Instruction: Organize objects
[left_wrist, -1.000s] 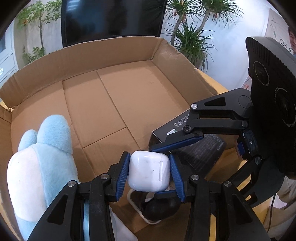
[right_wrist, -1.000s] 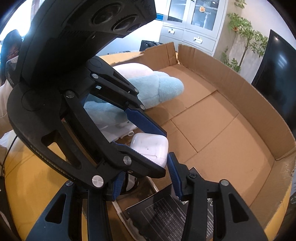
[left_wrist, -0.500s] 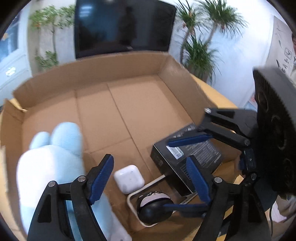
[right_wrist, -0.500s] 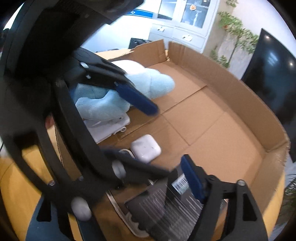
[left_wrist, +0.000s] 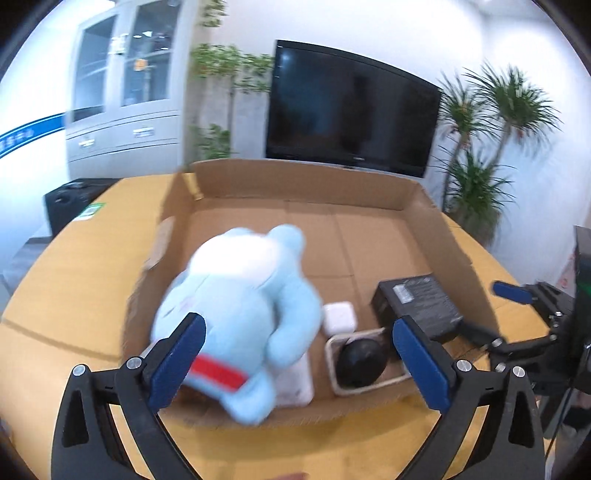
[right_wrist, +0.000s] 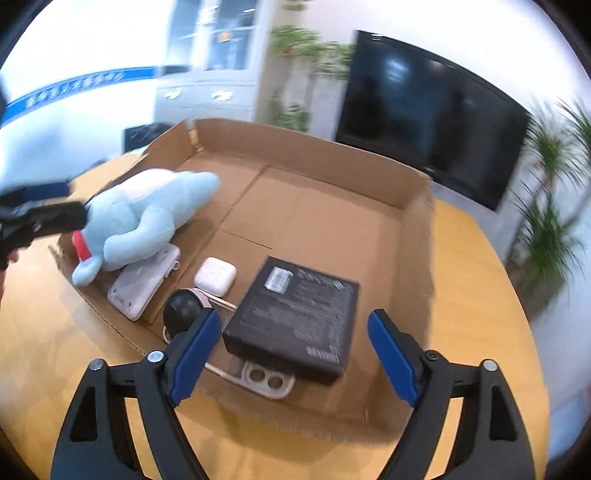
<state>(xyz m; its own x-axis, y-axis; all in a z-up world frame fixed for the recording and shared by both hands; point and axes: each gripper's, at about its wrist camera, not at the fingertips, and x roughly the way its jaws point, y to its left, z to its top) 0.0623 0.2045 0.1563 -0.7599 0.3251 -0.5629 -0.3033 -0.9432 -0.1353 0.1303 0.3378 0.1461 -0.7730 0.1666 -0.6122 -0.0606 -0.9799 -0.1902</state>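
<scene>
Presently, both tongs stand spread with nothing between their pads, their jaws having just been opening: left tongs, right tongs. Inside the cardboard box on the counter lies the white earbud case, just beside a black box, a black rounded object (perhaps a mouse) and a blue plush toy.

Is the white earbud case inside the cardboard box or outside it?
Inside. The white earbud case lies on the floor of the cardboard box, between the blue plush toy and the black box, untouched by either claw.
</scene>
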